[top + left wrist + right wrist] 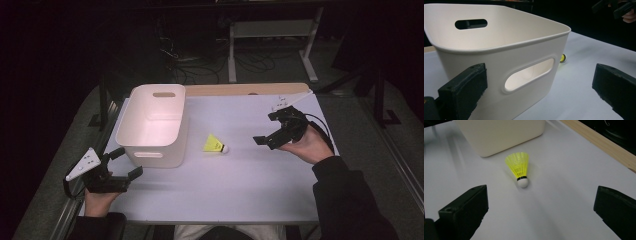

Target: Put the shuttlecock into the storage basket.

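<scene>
White worktop (240,190), mid: yellow shuttlecock (214,144) lies just right of white bin (155,125), cork toward right hand-held gripper (272,132), jaws spread, nearer, aimed along its axis; left hand-held gripper (122,162) spread by bin's near-left corner.

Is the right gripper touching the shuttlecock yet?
Apart. In the right gripper view the shuttlecock lies on the table ahead of the open jaws, with bare table between them; the high view shows the right gripper off to its side.

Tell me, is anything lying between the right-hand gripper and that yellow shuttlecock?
Nothing: the right gripper view shows bare white table between the open right gripper and the shuttlecock.
</scene>
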A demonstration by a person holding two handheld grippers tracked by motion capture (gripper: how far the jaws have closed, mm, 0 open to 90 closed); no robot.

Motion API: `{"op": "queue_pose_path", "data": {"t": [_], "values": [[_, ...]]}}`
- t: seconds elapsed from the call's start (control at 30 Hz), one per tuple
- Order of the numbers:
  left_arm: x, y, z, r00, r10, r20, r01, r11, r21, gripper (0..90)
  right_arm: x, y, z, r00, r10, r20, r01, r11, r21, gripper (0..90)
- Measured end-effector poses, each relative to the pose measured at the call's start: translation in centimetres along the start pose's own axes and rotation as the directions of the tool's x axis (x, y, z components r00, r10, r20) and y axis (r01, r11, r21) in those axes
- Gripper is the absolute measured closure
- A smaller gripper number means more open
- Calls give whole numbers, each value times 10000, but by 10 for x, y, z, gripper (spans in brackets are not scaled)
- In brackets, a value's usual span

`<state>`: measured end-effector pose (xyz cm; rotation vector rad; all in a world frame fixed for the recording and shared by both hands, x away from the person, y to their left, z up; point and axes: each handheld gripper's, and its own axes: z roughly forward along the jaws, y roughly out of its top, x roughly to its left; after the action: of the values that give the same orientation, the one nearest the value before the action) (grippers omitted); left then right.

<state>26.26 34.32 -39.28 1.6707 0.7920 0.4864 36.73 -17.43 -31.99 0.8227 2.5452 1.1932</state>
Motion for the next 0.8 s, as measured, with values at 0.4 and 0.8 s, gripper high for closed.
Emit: {"op": "queue_pose_path", "data": {"t": [0.4, 0.8], "values": [[0, 0, 0, 10000, 1, 7, -1, 10000, 2, 0, 4, 11, 10, 9994, -266, -238, 271, 9994, 206, 0], [0, 0, 0, 10000, -24, -5, 24, 10000, -47, 0, 5, 21, 18, 9980, -409, -487, 422, 9988, 266, 0]]}}
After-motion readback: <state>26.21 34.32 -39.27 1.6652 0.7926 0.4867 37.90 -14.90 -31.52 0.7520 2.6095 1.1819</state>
